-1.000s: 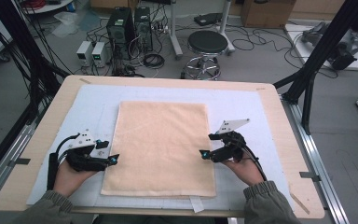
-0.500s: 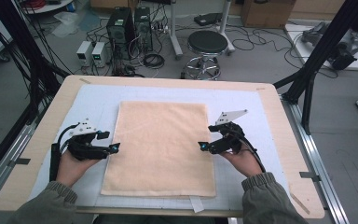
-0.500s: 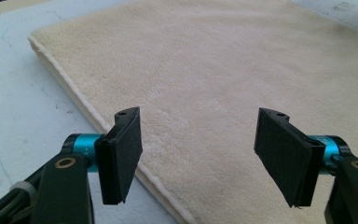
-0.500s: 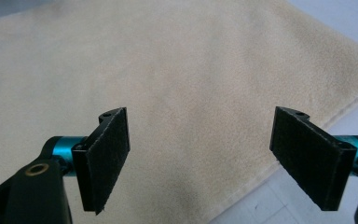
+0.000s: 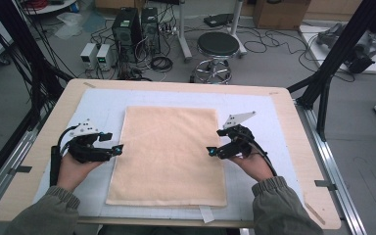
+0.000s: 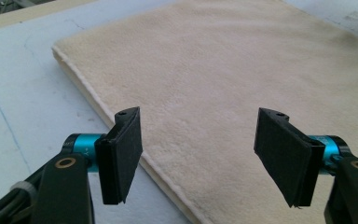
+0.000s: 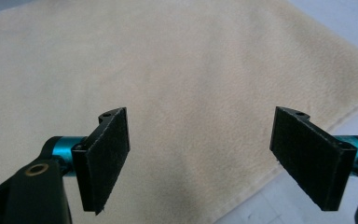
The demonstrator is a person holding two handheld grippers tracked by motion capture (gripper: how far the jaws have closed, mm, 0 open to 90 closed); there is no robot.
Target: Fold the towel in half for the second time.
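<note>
A beige towel (image 5: 169, 152) lies flat in the middle of the table, long side running away from me. My left gripper (image 5: 119, 149) hovers at the towel's left edge, open, with nothing between its pads. In the left gripper view the towel's hemmed edge (image 6: 121, 116) runs under the left pad (image 6: 121, 156), and the gripper (image 6: 205, 158) is spread wide over the cloth. My right gripper (image 5: 210, 152) is open over the towel's right edge. In the right gripper view the towel (image 7: 177, 79) lies under the gripper (image 7: 209, 158), with its edge near the right pad (image 7: 307, 156).
A pale blue-white mat (image 5: 103, 105) covers the wooden table (image 5: 284, 103) under the towel. A white tag (image 5: 205, 214) sticks out at the towel's near edge. Beyond the table stand a stool (image 5: 218, 46), electronics boxes (image 5: 127, 24) and cables on the floor.
Both grippers have moved forward along the towel's side edges, away from the near end. Both stay open.
</note>
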